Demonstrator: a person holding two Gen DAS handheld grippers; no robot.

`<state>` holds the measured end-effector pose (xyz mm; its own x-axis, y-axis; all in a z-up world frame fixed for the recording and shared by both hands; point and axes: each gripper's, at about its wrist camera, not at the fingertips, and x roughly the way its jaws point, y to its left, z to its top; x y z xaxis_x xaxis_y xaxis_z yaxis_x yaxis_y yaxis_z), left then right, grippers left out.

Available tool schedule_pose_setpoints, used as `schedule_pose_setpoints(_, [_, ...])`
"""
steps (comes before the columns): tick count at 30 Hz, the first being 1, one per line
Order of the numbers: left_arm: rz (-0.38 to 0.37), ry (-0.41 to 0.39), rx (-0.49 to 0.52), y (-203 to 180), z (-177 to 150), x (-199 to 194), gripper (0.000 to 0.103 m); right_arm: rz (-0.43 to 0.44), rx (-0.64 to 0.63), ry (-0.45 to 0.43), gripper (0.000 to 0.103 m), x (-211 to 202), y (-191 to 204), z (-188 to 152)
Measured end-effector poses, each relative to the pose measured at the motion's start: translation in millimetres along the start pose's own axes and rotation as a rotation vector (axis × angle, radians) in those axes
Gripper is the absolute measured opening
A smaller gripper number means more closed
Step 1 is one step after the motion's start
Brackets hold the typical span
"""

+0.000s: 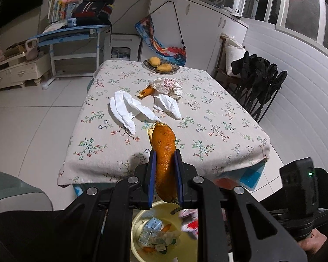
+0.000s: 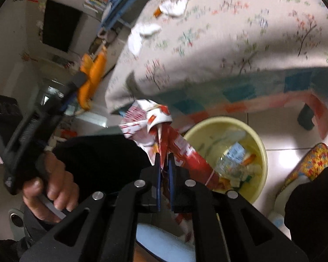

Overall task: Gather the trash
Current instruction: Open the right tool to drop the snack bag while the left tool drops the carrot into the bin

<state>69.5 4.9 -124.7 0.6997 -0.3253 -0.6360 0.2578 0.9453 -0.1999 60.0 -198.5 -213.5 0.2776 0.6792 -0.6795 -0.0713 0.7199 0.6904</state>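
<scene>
Above the yellow basin (image 1: 185, 249) of trash, the left gripper (image 1: 165, 157) clamps an orange peel (image 1: 164, 152) between its jaws. The right gripper (image 2: 164, 159) pinches a red-and-white wrapper (image 2: 164, 135) over the basin. Beyond the basin, white tissues (image 1: 129, 109) and another peel (image 1: 146, 91) lie on the floral table (image 1: 218, 118).

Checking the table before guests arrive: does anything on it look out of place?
Yes. Crumpled white tissues, a wadded wrapper and a piece of orange peel lie scattered mid-table on the floral tablecloth, litter rather than table settings.
</scene>
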Motion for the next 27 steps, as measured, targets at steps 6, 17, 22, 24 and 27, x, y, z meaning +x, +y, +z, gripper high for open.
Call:
schedule_pose_setpoints(6, [-0.009,0.011,0.008,-4,-4,-2,0.016,-0.028,0.015,-0.014,0.036,-4,-4,1])
schedule_pose_setpoints(17, [-0.054,0.163,0.091,-26,-33,15,0.016,-0.042,0.100,-0.200,0.052,-42,-22,-5])
schedule_pose_setpoints(22, [-0.080,0.289,0.155,-39,-53,29,0.018,-0.062,0.113,-0.261,0.055,-50,-23,-1])
schedule_pose_setpoints(24, [-0.089,0.328,0.175,-43,-59,34,0.021,-0.073,0.108,-0.280,0.056,-53,-23,0])
schedule_pose_setpoints(27, [-0.076,0.348,0.199,-47,-62,37,0.037,-0.084,0.107,-0.293,0.059,-53,-24,0])
